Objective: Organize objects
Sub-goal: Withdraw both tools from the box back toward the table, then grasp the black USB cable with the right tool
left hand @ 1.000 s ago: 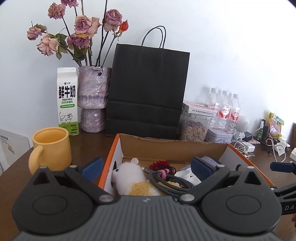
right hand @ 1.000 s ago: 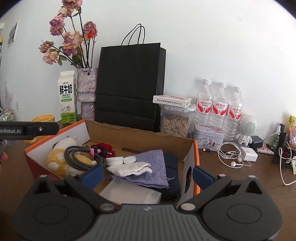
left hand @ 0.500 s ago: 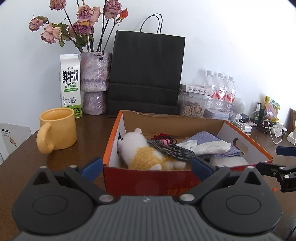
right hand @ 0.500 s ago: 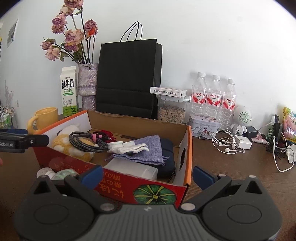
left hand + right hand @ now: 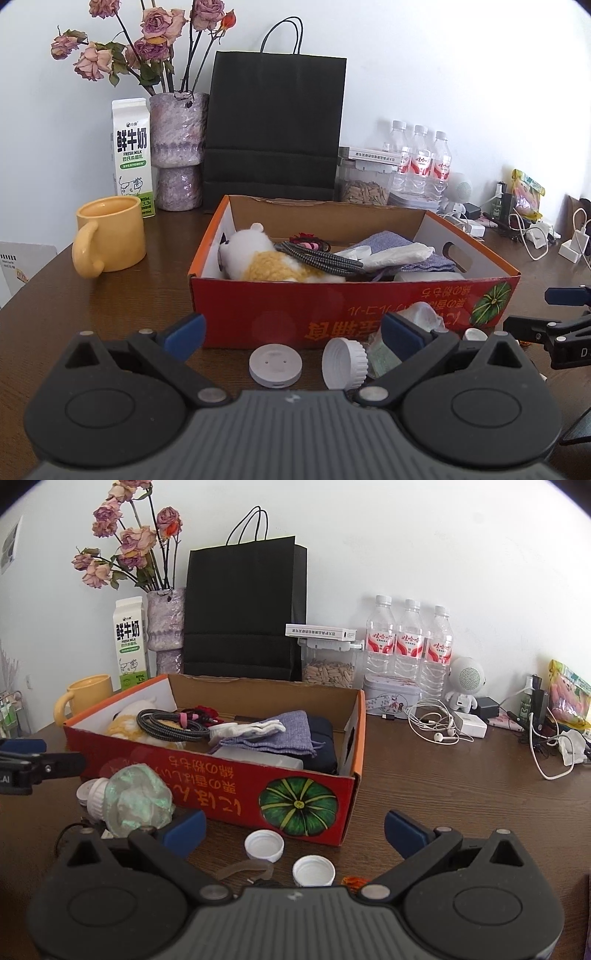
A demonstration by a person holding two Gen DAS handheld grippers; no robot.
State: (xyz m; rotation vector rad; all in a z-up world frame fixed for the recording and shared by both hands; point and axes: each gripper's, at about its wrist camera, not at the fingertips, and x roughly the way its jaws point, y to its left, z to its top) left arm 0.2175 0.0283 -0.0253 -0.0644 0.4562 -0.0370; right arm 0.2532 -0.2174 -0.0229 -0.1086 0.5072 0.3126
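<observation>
This looks like a lived-in home, or perhaps a small office corner. A dark wooden worktop (image 5: 443, 782) stands against a plain white wall. At eleven o'clock dried roses (image 5: 125, 546) stand in a vase beside a milk carton (image 5: 130, 642); at one o'clock are water bottles (image 5: 408, 642), and chargers with earphones (image 5: 439, 727) at two.

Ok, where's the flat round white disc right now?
Left wrist view: the disc lies on the table before the red box, between the open left gripper fingers.
</observation>
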